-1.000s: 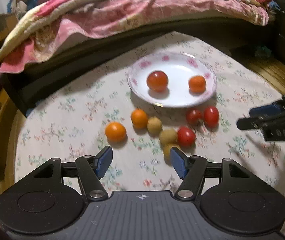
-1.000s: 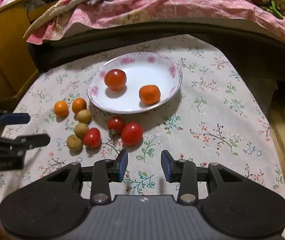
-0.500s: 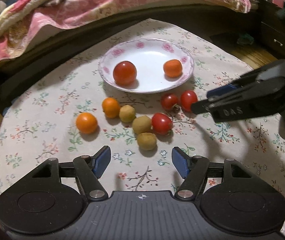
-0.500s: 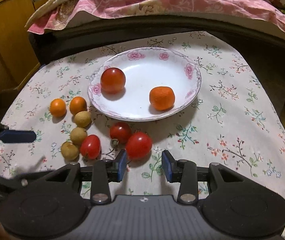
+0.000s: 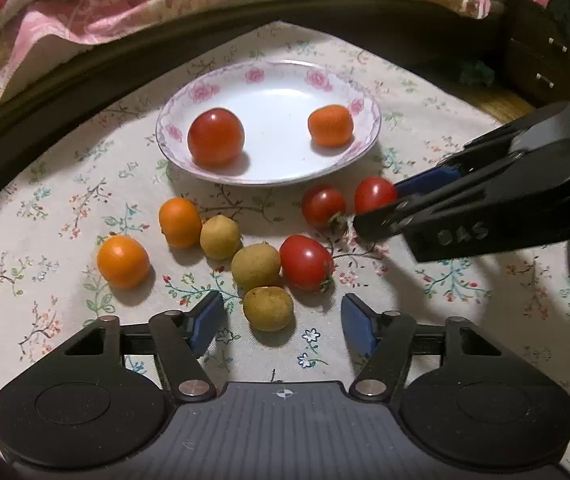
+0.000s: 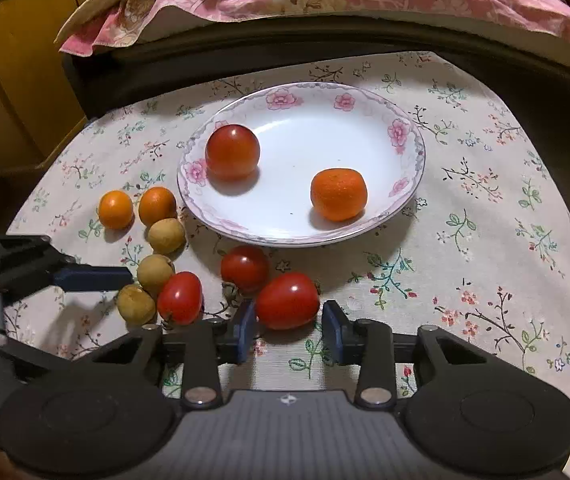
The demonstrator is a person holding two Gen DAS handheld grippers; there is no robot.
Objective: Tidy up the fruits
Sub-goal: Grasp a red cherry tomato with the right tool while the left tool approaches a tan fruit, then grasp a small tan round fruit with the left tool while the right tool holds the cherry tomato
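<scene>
Your right gripper (image 6: 287, 330) is spread around the tomato (image 6: 287, 300); closing off-centre may roll it away.

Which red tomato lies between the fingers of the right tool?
The rightmost loose tomato on the cloth; the right tool straddles it, still open.

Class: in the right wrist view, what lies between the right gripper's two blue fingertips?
The nearest red cherry tomato lies between the open right gripper fingertips on the floral tablecloth; the right wrist view shows it.
</scene>
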